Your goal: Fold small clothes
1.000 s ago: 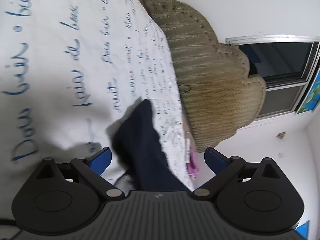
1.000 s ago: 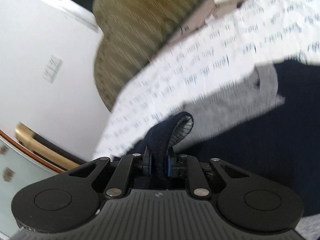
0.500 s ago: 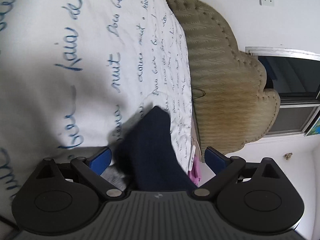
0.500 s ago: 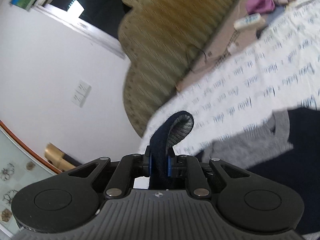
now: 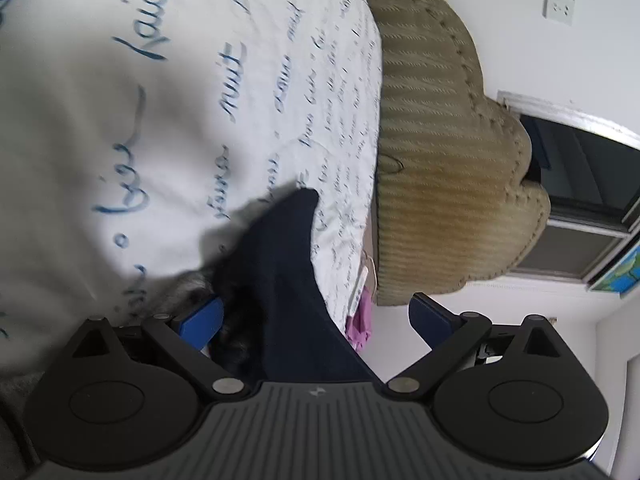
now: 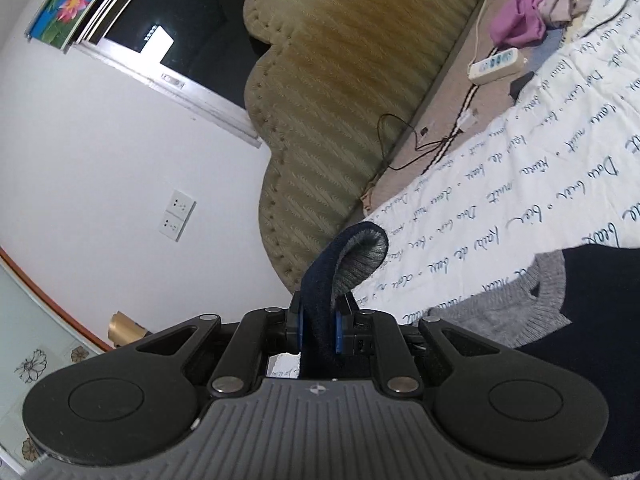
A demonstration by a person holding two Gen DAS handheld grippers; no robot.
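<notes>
Left claw (image 5: pixel 314 316): jaws held wide apart, navy garment (image 5: pixel 280 280) draped between them over script-printed bedsheet (image 5: pixel 120 120), not gripped. Tan headboard (image 5: pixel 440 160) seen far right. Right claw (image 6: pixel 318 328): jaws clamped on folded navy-grey edge of garment (image 6: pixel 344 264); rest spread on bedsheet (image 6: pixel 520 184), right.

Blue script on the bedsheet (image 5: pixel 168 128) — "nuit" legible — the rest blurred.
</notes>
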